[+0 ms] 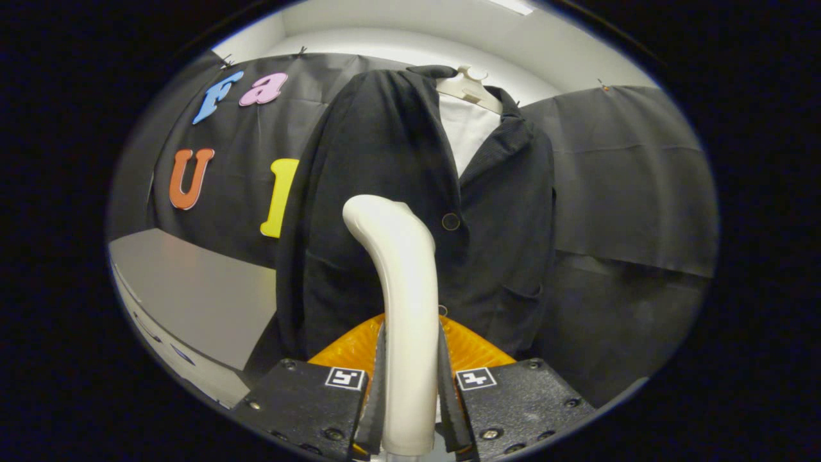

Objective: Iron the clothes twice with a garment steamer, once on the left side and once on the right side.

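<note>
A dark button-front jacket (385, 192) hangs on a pale hanger (471, 86) over a white shirt (468, 131), straight ahead of the fingers. My gripper (410, 372) is shut on the cream handle of the garment steamer (401, 301), which rises upright between both fingers. The steamer's curved head (378, 215) leans toward the jacket's left front panel, close to it; I cannot tell whether it touches the cloth. A jacket button (451, 222) sits just right of the head.
A grey table top (192, 289) lies to the left of the jacket, below the black cloth wall (628, 192). An orange ridged part (471, 350) shows behind the fingers. White booth walls stand above the cloth.
</note>
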A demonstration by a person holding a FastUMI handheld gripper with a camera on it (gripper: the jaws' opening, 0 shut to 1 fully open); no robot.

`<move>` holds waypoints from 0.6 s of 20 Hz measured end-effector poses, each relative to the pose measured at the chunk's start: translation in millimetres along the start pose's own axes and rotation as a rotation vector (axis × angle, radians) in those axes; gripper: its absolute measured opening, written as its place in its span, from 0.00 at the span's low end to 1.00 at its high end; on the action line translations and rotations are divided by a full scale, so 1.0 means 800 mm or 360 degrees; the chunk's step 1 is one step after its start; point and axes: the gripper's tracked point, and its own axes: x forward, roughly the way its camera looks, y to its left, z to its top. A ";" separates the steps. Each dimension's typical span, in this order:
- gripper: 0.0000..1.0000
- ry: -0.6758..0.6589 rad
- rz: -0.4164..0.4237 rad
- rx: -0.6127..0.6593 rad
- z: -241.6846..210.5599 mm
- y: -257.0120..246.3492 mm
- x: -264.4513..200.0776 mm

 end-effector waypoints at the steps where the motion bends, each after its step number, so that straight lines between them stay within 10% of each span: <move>1: 0.39 0.0011 -0.0003 -0.0002 -0.005 0.000 0.000; 12: 0.39 0.0155 -0.0015 -0.0059 -0.068 0.010 0.004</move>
